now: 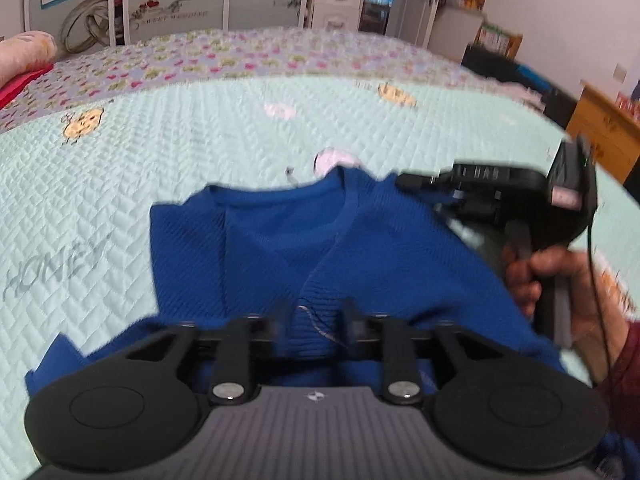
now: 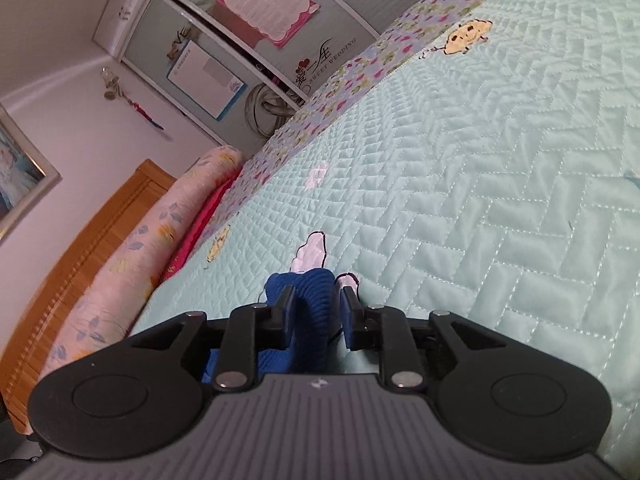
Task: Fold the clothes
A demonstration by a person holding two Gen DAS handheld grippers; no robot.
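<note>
A blue knitted sweater (image 1: 304, 248) lies spread on a bed covered by a pale green quilted bedspread (image 1: 200, 152), its ribbed V-neck collar pointing toward the far side of the bed and its body running back toward the person who holds the two tools. The left gripper (image 1: 316, 320) hovers low over the middle of the sweater, just below the point of the V; its jaws stand partly apart with knit between and beneath them, and the blur hides whether the pads press on the cloth, so I cannot tell if it has hold. The right gripper (image 2: 316, 312), seen from the left side as a black tool in a hand (image 1: 560, 288) at the sweater's right shoulder, has its jaws partly open around a bunched fold of the blue knit; the left pad touches the fold, while a gap shows beside the right pad, so the grip looks loose at best. The sweater appears soft, light and limp, with a ribbed surface that should not slip easily between pads; it will sag and drape whenever lifted, and a single-layer pinch may stretch it. The firmer places to take hold seem to be the ribbed collar band, the shoulder seams and the hem. No basket, box or other container is in view near the sweater. A rolled floral pillow (image 2: 132, 264) lies along the wooden headboard (image 2: 80, 264), well apart from the garment.
</note>
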